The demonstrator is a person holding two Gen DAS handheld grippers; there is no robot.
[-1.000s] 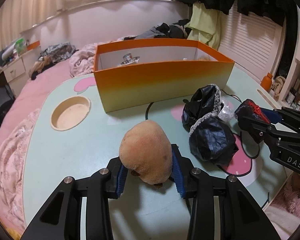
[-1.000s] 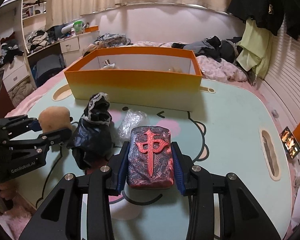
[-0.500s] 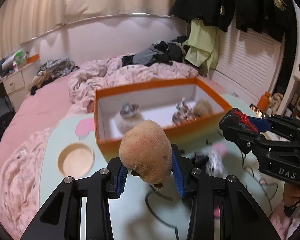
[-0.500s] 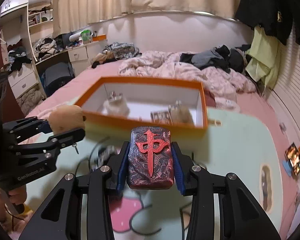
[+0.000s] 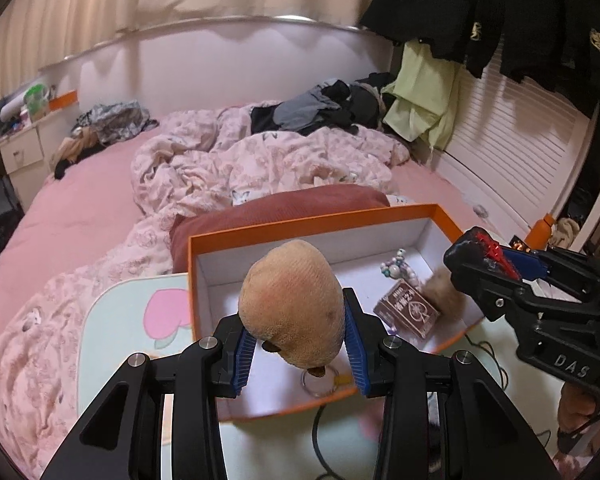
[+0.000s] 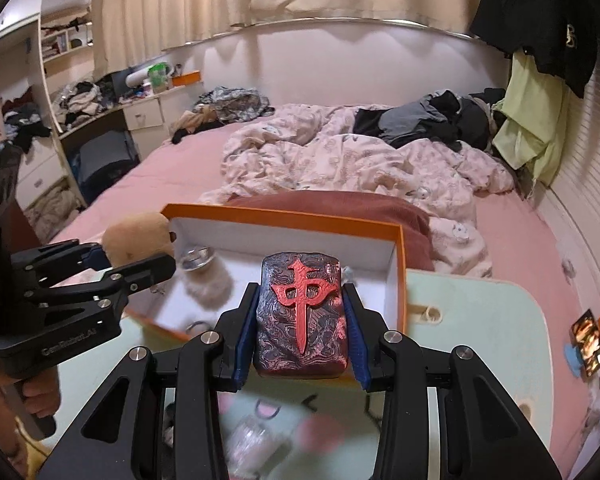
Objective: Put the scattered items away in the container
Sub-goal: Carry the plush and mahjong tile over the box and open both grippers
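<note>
Bedroom: pink bed behind a pale green table [image 6: 480, 320]. Orange box [image 5: 312, 222], open, white inside, holding trinkets. Left gripper [image 5: 296, 344] pinches tan plush toy [image 5: 292, 300] above box's near-left part. Right gripper [image 6: 300, 344] clamps red-marked mahjong-tile block [image 6: 302, 316] over near rim. Step: carrying both over; next, lower and release inside, clear of each other.

Dim warm indoor light, fisheye-bent edges, blurred lower foreground.
</note>
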